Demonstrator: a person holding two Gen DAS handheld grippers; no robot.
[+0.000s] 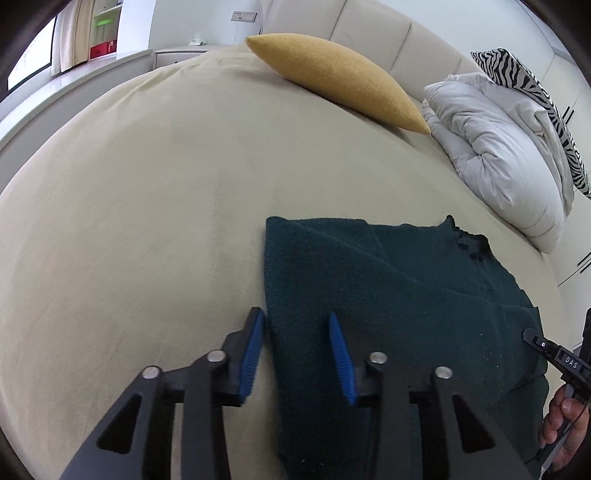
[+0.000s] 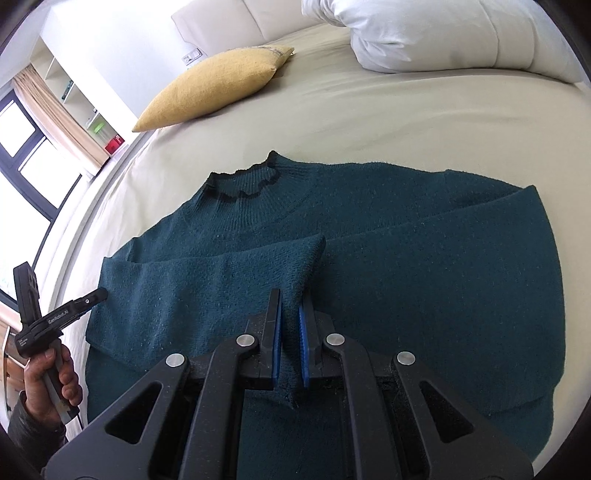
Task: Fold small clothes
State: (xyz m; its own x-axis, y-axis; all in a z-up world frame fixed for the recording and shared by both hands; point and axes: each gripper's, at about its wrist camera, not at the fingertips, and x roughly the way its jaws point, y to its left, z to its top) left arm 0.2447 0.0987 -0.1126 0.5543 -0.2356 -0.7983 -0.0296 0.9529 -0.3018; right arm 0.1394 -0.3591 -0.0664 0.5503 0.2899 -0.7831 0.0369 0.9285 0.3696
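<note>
On the beige bed sheet (image 2: 369, 122) lies a dark green knitted sweater (image 2: 424, 266), spread flat with its ruffled collar (image 2: 243, 184) toward the headboard and both sleeves folded across its body. The right gripper (image 2: 291, 325) is clamped on a raised pinch of the sweater's knit near the cuff of the sleeve that crosses from the left, the cloth standing up between its blue pads (image 2: 303, 354). The left gripper (image 1: 295, 328) sits at the sweater's left edge with its jaws apart: one blue pad hangs over the sheet just beside the edge, the other over the knit, and whether they touch the fabric cannot be told. A hand (image 2: 51, 380) holds that left gripper's handle. Beyond the sweater's collar, well apart, rests a mustard yellow cushion (image 2: 210, 88), and to the right of the cushion a bunched white duvet (image 2: 424, 33) under a zebra-print cloth (image 1: 535, 99).
</note>
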